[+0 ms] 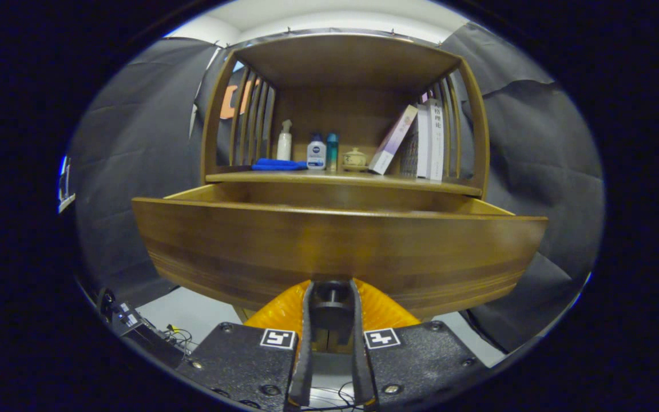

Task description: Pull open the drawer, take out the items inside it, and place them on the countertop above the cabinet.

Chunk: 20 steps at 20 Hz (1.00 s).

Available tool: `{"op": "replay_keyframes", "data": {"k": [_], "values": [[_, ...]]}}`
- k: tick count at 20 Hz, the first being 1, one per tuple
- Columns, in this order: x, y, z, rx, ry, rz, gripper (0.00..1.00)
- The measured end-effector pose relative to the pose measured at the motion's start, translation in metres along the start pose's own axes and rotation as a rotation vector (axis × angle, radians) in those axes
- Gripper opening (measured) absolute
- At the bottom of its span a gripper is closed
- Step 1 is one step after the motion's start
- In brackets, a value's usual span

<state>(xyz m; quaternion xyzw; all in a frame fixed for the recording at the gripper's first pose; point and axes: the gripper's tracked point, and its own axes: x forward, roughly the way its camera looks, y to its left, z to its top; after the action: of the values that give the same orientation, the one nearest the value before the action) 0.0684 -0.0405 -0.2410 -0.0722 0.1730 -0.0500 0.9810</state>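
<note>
While I hold my gripper (pixel 332 293) low in front of the wooden cabinet (pixel 345 109), its two fingers are squeezed on the dark knob (pixel 331 293) of the drawer (pixel 338 252). One finger presses on each side of the knob. The drawer sticks out toward me, pulled away from the cabinet. Its long front board runs from left to right, and its open top faces up. I cannot see what is inside it, because the front board hides that.

On the countertop (pixel 344 181) above the drawer, going from left to right, I see a folded blue cloth (pixel 279 165), a white spray bottle (pixel 285 141), a white bottle with a blue label (pixel 316 152), a small teal bottle (pixel 332 151), and a little round pot with a lid (pixel 354 159). Next comes a leaning book (pixel 392 140), resting against some upright books (pixel 428 140) at the right end.
</note>
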Motion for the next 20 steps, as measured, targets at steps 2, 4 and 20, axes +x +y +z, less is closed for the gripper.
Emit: {"op": "replay_keyframes", "data": {"k": [2,4,20], "values": [[-0.008,0.000,-0.004,-0.003,0.004,0.010,0.31],[-0.018,0.000,-0.009,-0.011,0.012,0.022,0.31],[-0.080,0.027,0.070,0.014,0.119,0.193,0.61]]}}
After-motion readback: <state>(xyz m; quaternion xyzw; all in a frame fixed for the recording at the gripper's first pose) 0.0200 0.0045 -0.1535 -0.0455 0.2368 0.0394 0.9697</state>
